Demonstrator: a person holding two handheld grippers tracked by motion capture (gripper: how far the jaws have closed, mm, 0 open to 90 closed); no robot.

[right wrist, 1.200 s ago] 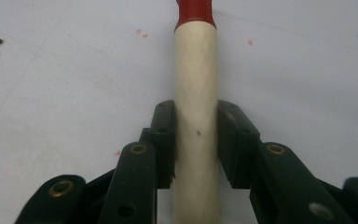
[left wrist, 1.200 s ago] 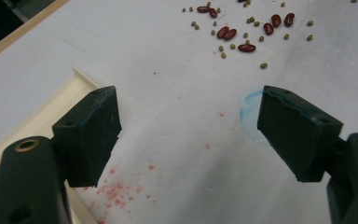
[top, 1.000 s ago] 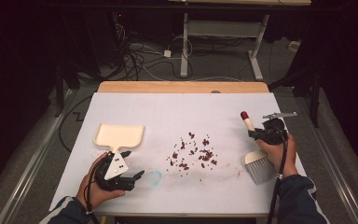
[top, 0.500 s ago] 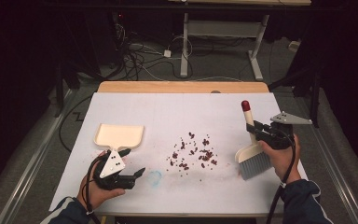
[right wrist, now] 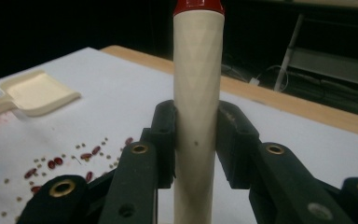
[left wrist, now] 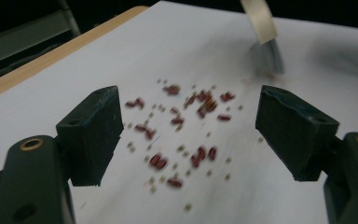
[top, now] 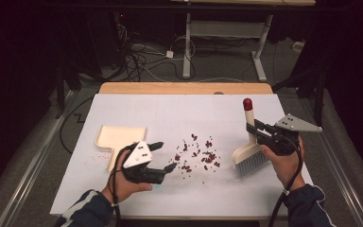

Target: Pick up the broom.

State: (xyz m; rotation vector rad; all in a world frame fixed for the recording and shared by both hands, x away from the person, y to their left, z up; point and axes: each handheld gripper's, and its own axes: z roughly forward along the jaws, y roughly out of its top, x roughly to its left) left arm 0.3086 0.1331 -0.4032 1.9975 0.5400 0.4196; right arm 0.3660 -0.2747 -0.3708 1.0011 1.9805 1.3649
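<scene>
1. White sheeting covers my tabletop (top: 123, 101), with a dark room and cables behind it.
2. My right gripper (top: 260, 131) has its jaws clamped on the brush (top: 248, 150) handle, at the right of the tabletop.
3. Its long axis stands nearly upright: red cap up, grey bristles down on the sheet.
4. That handle is cream and smooth.
5. Red beans (top: 196, 155) lie scattered just left of the bristles.
6. My left gripper (top: 163, 157) hovers with jaws spread wide, holding nothing, beside the cream dustpan (top: 116, 141).
</scene>
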